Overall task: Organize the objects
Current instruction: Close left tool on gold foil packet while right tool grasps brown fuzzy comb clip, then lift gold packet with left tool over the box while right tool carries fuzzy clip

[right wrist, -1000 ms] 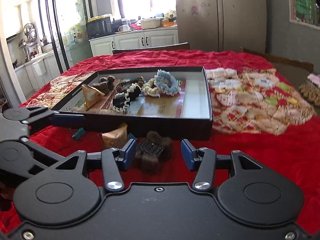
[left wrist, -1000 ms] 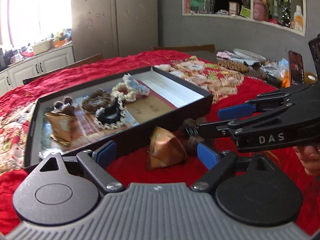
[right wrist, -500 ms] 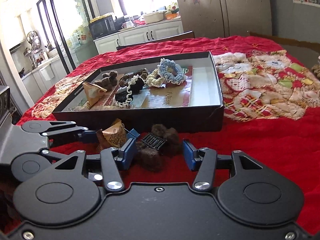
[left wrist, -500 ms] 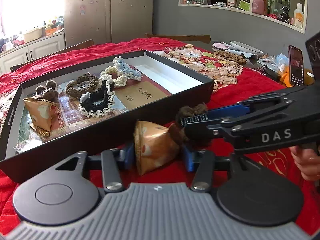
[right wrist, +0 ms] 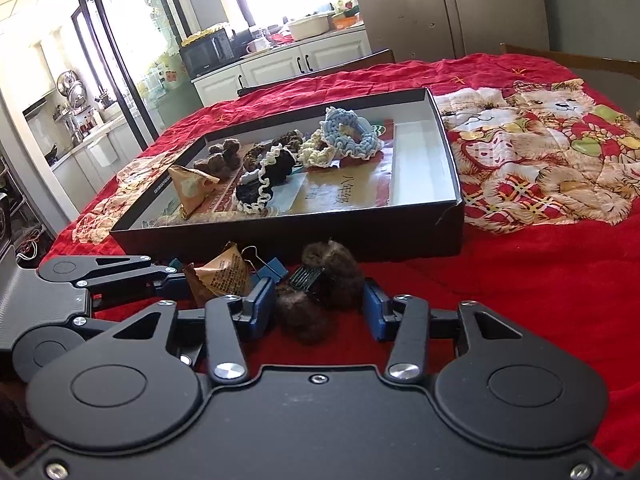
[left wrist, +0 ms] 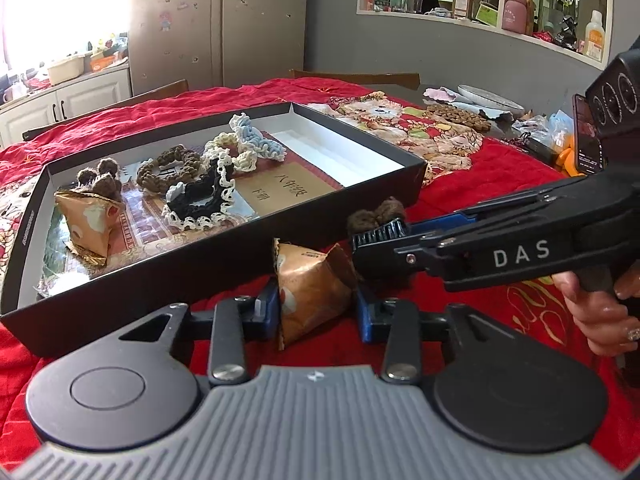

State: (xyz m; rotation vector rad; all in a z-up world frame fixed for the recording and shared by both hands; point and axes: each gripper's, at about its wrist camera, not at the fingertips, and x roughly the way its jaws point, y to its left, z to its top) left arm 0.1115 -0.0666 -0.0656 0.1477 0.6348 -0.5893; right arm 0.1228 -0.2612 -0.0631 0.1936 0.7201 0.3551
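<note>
A shallow black box [left wrist: 224,248] [right wrist: 360,224] lies on the red cloth and holds several crocheted scrunchies [left wrist: 200,196] [right wrist: 348,136], a brown furry clip and a tan pyramid packet [left wrist: 90,220] [right wrist: 192,188]. In front of it lie a second tan pyramid packet [left wrist: 312,288] [right wrist: 222,276] and a brown furry hair claw [right wrist: 320,292] [left wrist: 378,220]. My left gripper [left wrist: 316,304] is shut on the packet. My right gripper [right wrist: 320,308] has its blue pads on either side of the furry claw, with a gap showing at the right pad.
A bear-print quilt patch [right wrist: 536,152] lies right of the box. Clutter, a phone [left wrist: 586,140] and a plate [left wrist: 488,100] sit at the table's far right. Chairs stand behind the table. A small binder clip [right wrist: 256,260] lies by the packet.
My left gripper moved forward around the tan packet and closed on it. My right gripper moved in around the furry claw and its jaws narrowed.
</note>
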